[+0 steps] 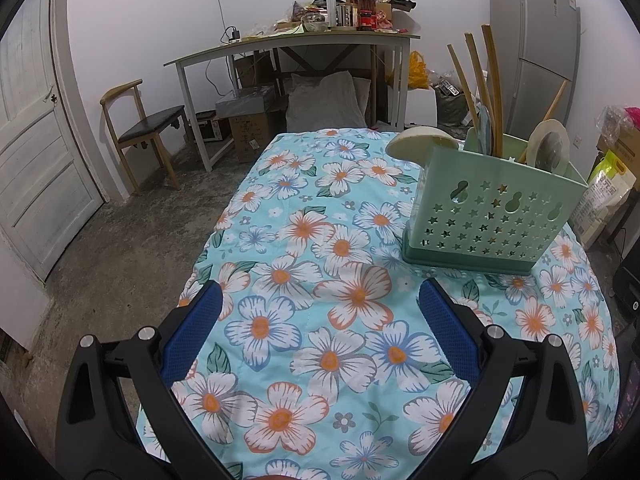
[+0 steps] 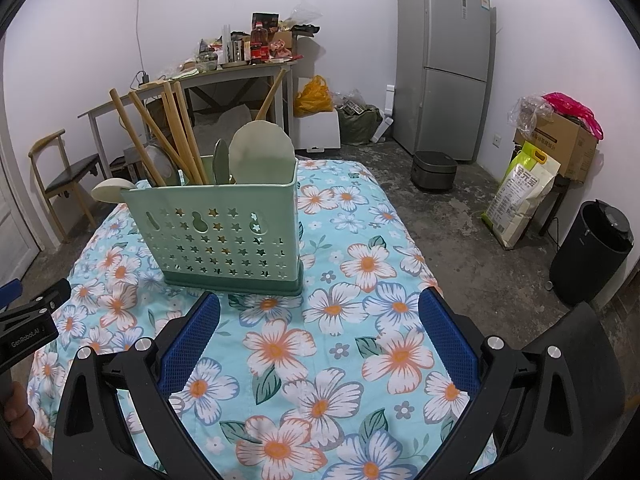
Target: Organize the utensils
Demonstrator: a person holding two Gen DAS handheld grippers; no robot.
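Observed: one green utensil holder [image 2: 224, 236], perforated with stars and gourd-shaped slots, upright on the floral tablecloth [image 2: 340, 344]. Loaded with utensils standing handle-up or head-up. Counted in the right wrist view: five wooden handles [image 2: 176, 136], four bunched at the holder's left half, one slanting behind the round pale skimmer head [image 2: 260, 152] at its right half. One narrow green spoon head [image 2: 221, 160] just left of the skimmer. One pale ladle bowl [image 2: 110, 191] overhanging the holder's left rim. One mesh strainer head partly hidden behind the handles. Inner compartments not discernible.

Right gripper [image 2: 320, 320]: released, blue pads spread wide, nothing between them. Holder ahead and slightly left of it, near the left fingertip but not touching.

Left gripper [image 1: 320, 308]: likewise spread wide, empty. Holder [image 1: 492, 216] ahead and to the right, beyond the right fingertip, apart from it. Ladle bowl [image 1: 420, 140] on the near-left rim in this view.

Noted at the right wrist view's left edge: part of the other gripper's black body, with a hand [image 2: 18, 412] beneath.

Nothing loose on the cloth between either pair of fingers.
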